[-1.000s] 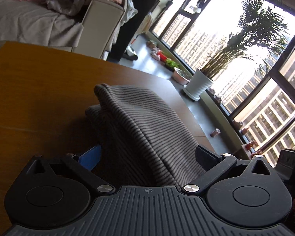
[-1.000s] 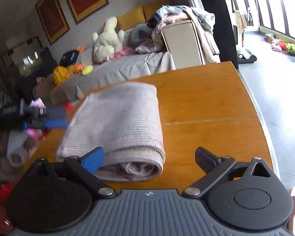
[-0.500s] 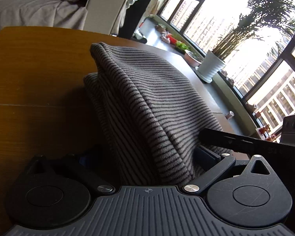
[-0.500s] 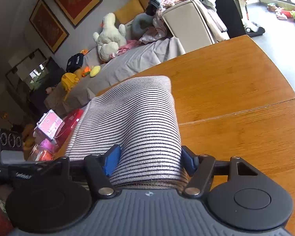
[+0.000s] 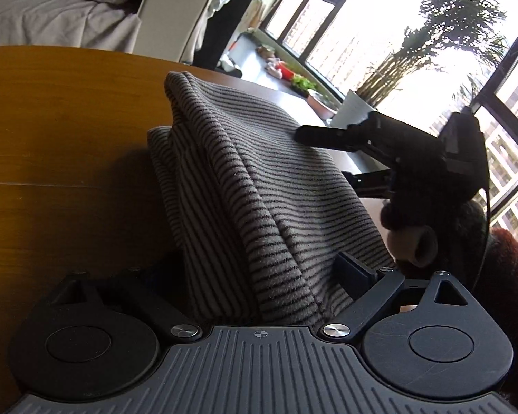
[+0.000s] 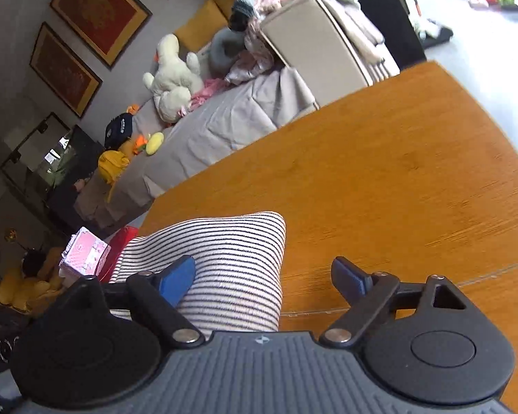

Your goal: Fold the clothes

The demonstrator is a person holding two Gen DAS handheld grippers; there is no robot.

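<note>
A grey striped garment point(image 5: 259, 179), folded into a thick bundle, lies on the wooden table point(image 5: 51, 138). My left gripper point(image 5: 248, 272) is open, and the bundle's near end fills the space between its fingers; the left finger is hidden under the cloth. In the left wrist view my right gripper point(image 5: 323, 155) reaches in from the right, with one finger point(image 5: 314, 134) on top of the fabric. In the right wrist view the right gripper point(image 6: 262, 269) is open. Its left pad point(image 6: 179, 276) rests against the garment point(image 6: 231, 269), and its right pad point(image 6: 348, 272) hangs over the bare table point(image 6: 397, 172).
A potted plant point(image 5: 355, 110) and tall windows lie beyond the table's far right edge. A grey sofa point(image 6: 224, 120) with soft toys and a heap of clothes stands behind the table. A fuzzy dark red sleeve point(image 5: 507, 262) is at the right.
The right gripper was shut on the end of the bundle half a second ago and has opened. It has swung so the cloth sits at its left finger. The left gripper hardly moved.
</note>
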